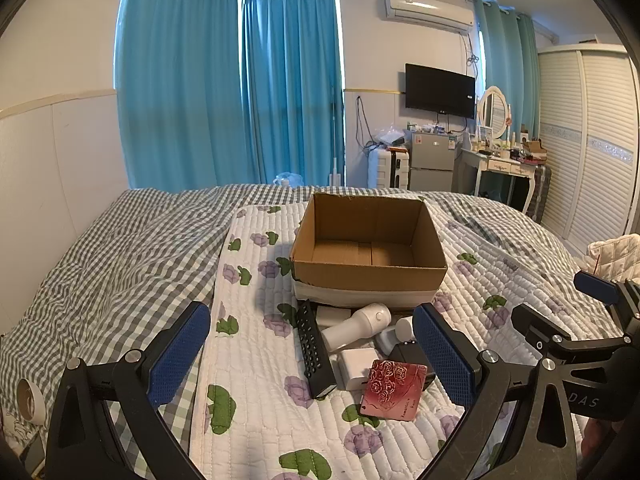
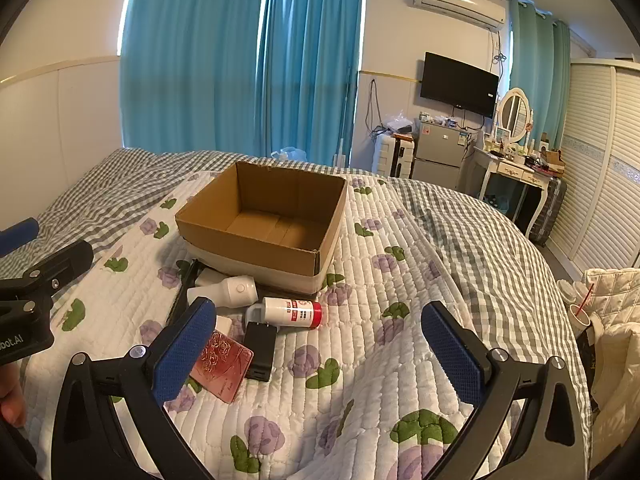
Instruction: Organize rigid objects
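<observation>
1. Tongs first: the left gripper (image 1: 310, 354) has black struts and blue, dimpled rubber pads, and its jaws stand wide apart with nothing between them, hovering over the cluttered end of the quilt. The right gripper (image 2: 318, 350) is of the same build, likewise spread wide and holding nothing, above bare quilt just right of the clutter.

2. Between the left pads lies a long black remote control with rows of small buttons (image 1: 314, 354), tilted up on one edge. Just beside it sits a white square plastic charger block (image 1: 354, 366), and a flat pink-red square card embossed with roses (image 1: 394, 390) leans against it.

3. A black rectangular power adapter with metal prongs (image 2: 260, 346) lies touching the card's far edge. Behind it rests a white cylindrical spray bottle with a red band and red base (image 2: 294, 312), on its side.

4. A smooth white rounded plastic device with one round button (image 1: 358, 326) lies against the box's near wall — other small white pieces sit half hidden around it.

5. Beyond the heap stands an open brown corrugated cardboard box (image 1: 370, 274), a pale band round its base, with nothing visible inside.

6. Everything rests on a white quilted cover printed with purple roses and green leaves (image 2: 360, 380), spread over a grey-and-white checked bedspread (image 1: 120, 248).
</observation>
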`<state>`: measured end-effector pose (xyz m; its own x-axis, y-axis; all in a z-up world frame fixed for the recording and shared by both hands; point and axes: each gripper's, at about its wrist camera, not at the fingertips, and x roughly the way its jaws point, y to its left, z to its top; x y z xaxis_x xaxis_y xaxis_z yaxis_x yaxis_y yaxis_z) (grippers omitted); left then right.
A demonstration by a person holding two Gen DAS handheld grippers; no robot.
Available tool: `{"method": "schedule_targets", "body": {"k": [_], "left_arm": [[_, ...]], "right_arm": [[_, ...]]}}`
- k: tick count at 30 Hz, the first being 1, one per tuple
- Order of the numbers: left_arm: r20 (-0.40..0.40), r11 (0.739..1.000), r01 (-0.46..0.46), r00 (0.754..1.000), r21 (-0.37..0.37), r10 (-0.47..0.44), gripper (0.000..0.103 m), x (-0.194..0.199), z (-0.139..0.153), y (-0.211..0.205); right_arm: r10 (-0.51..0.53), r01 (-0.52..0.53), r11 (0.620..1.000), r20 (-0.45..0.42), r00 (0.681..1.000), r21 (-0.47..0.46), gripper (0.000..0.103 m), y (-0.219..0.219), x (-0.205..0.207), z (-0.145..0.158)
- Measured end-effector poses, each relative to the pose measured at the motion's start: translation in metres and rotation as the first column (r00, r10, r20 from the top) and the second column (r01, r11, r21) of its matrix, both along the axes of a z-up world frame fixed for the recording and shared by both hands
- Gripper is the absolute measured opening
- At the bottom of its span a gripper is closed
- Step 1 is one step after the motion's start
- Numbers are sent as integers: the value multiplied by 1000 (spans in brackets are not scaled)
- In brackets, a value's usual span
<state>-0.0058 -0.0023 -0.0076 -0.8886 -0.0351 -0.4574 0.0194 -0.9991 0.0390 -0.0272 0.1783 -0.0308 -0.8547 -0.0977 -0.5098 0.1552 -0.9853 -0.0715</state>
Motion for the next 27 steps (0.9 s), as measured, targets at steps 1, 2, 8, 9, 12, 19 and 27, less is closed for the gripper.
{"method": "schedule_targets", "body": {"k": [1, 2, 8, 9, 12, 19, 27], "left_arm": [[0, 1000, 0, 1000, 0, 0, 103, 0, 0, 0], [1, 1000, 0, 1000, 1, 0, 103, 0, 0, 0], [0, 1000, 0, 1000, 1, 0, 103, 0, -1, -1], [0, 1000, -1, 1000, 1, 1, 103, 0, -1, 0], [0, 1000, -1, 1000, -1, 1, 103, 0, -1, 0], [1, 1000, -1, 1000, 0, 1, 103, 0, -1, -1], [15, 1000, -22, 1000, 2, 22, 103, -1, -2, 1]], "right_arm": [[0, 0, 1000, 0, 1000, 0, 103, 0, 0, 0], [1, -1, 1000, 1, 1000, 0, 103, 0, 0, 0], [1, -1, 1000, 4, 1000, 0, 103, 0, 0, -1], [2, -2, 1000, 5, 1000, 1, 103, 0, 0, -2], [2, -2, 1000, 6, 1000, 2, 103, 0, 0, -2], [1, -1, 1000, 10, 1000, 4, 103, 0, -1, -2], [7, -7, 1000, 29, 1000, 17, 103, -2, -1, -4]]}}
